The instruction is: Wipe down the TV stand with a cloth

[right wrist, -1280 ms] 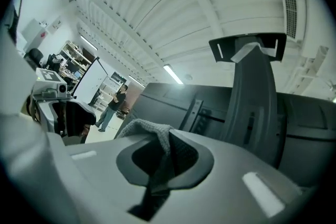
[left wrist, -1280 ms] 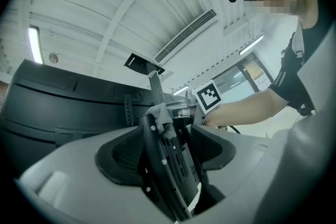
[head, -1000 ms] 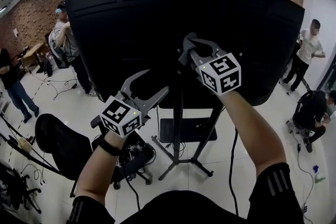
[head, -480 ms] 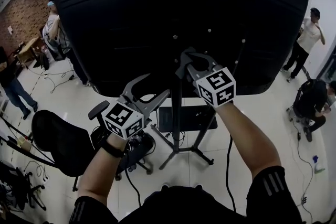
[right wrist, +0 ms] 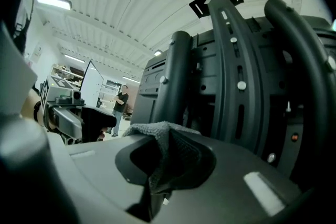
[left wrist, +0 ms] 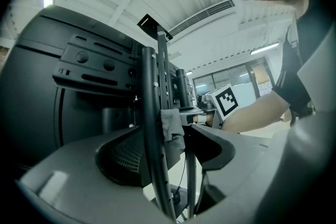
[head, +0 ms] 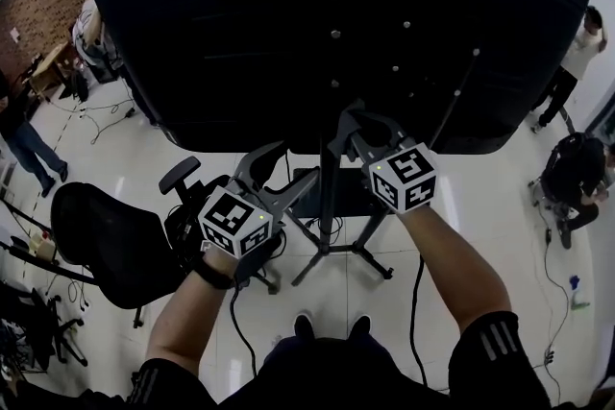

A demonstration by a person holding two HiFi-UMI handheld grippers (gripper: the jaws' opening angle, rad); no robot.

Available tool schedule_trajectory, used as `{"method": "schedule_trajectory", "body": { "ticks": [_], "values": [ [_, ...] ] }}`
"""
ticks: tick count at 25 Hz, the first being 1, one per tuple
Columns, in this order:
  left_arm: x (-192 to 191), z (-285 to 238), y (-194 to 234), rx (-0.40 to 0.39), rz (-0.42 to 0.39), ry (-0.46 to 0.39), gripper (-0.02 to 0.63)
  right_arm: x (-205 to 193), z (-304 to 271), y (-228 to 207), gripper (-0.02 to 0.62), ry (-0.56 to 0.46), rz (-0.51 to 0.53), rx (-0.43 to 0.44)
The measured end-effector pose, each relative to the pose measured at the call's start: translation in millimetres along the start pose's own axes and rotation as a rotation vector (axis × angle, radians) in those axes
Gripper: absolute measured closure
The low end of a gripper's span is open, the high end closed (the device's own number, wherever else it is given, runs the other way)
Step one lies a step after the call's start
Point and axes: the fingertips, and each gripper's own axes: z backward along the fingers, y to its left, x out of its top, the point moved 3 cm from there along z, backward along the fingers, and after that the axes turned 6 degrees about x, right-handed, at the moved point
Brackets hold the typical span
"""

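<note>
Behind a large black flat-screen television [head: 336, 14] mounted on a black metal TV stand [head: 328, 206], a person holds two grey hand-held grippers. The right gripper [head: 344, 125] pinches a small grey woven cloth [right wrist: 168, 149] tightly and holds it at the stand's upright post, just under the screen. The left gripper [head: 288, 166] sits just beside the post with its jaws spread. A slim black tube of the stand [left wrist: 152, 128] runs between them, apparently unclamped. Only a small fold looks pinched, so rubbing along the post could likely drag the cloth loose or snag it on the bracket screws [right wrist: 241, 85]. Hard pressure might rock the unsteadied stand and screen.
</note>
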Motion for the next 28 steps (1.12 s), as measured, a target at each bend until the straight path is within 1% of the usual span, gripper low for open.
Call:
{"method": "schedule_trajectory", "body": {
  "ticks": [5,10,17,22,25,28],
  "values": [
    [-49.1,-1.9,6.1,-0.015,0.049,0.043,0.305,-54.7,-8.2,11.1,0.558,0.049,-0.014,-0.007],
    [-100.6,-5.2,2.9,-0.039,0.086,0.089,0.307,-116.3,-11.0,23.6,0.54,0.136,-0.036,-0.009],
    [-176.7,-2.0,-7.4,-0.053,0.131,0.193,0.307,-203.8,-11.9,41.1,0.538,0.25,-0.107,-0.002],
    [-228.6,-1.7,-10.1,-0.053,0.17,0.245,0.307,-270.4,-14.5,52.7,0.537,0.332,-0.162,0.026],
    [-265.9,1.5,-12.6,-0.057,0.193,0.292,0.308,-312.7,-15.4,60.6,0.537,0.37,-0.187,0.043],
    [-302.1,3.2,-17.8,-0.068,0.192,0.329,0.308,-351.4,-16.1,69.4,0.537,0.415,-0.196,0.064]
  ]
}}
